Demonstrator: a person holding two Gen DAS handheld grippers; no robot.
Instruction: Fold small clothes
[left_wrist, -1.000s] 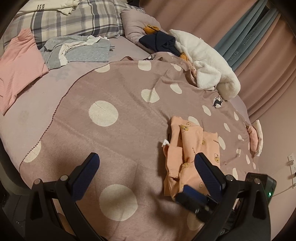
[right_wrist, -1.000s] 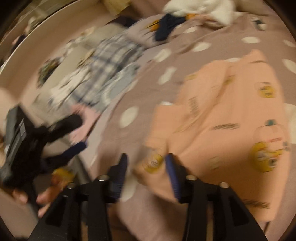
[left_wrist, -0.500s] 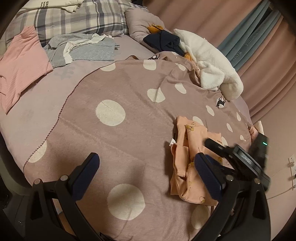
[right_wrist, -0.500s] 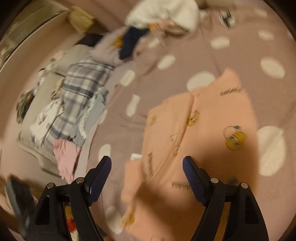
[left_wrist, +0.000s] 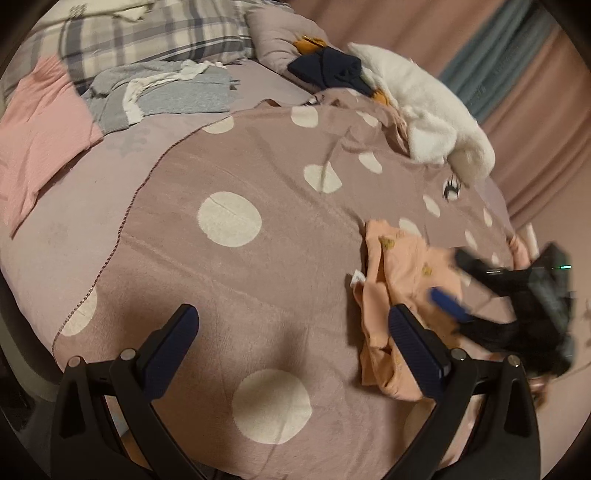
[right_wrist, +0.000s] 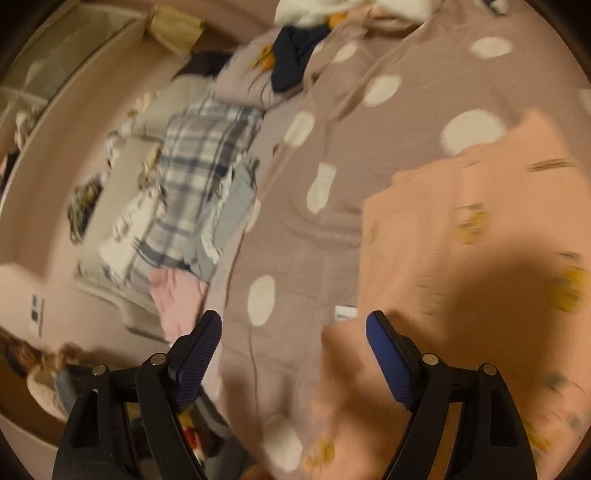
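- Garment (left_wrist: 400, 291): a small peach piece with yellow cartoon prints lies partly folded on the dotted blanket (left_wrist: 258, 266), toward the right side of the left wrist view. A white label (left_wrist: 357, 277) sticks out at its left edge.
- Left tool (left_wrist: 293, 338): fingers spread wide, holding nothing. It hovers over the blanket; its right finger (left_wrist: 417, 352) overlaps the garment's lower left part in the view, though I cannot tell whether it touches the cloth.
- Right tool (right_wrist: 293, 354): also wide open and empty. In its own view, which is motion-blurred, the garment (right_wrist: 469, 258) fills the right half, under the right finger (right_wrist: 391, 362), while the left finger (right_wrist: 195, 358) is over bare blanket (right_wrist: 306, 258). A dark shadow lies across the peach cloth.
- From the left wrist view the right tool (left_wrist: 517, 295) appears as a blurred black shape with a blue pad and a small green light, above the garment's right side.
- Bed: the blanket is mauve with big cream dots.
- Far side of the bed: a pink top (left_wrist: 37, 144), grey clothes (left_wrist: 162, 94), a plaid pillow (left_wrist: 147, 33), a navy item (left_wrist: 328, 70) and a white fleecy piece (left_wrist: 424, 107), all well apart from the garment.
- Curtains (left_wrist: 491, 55), pink and grey-blue, hang behind the bed.
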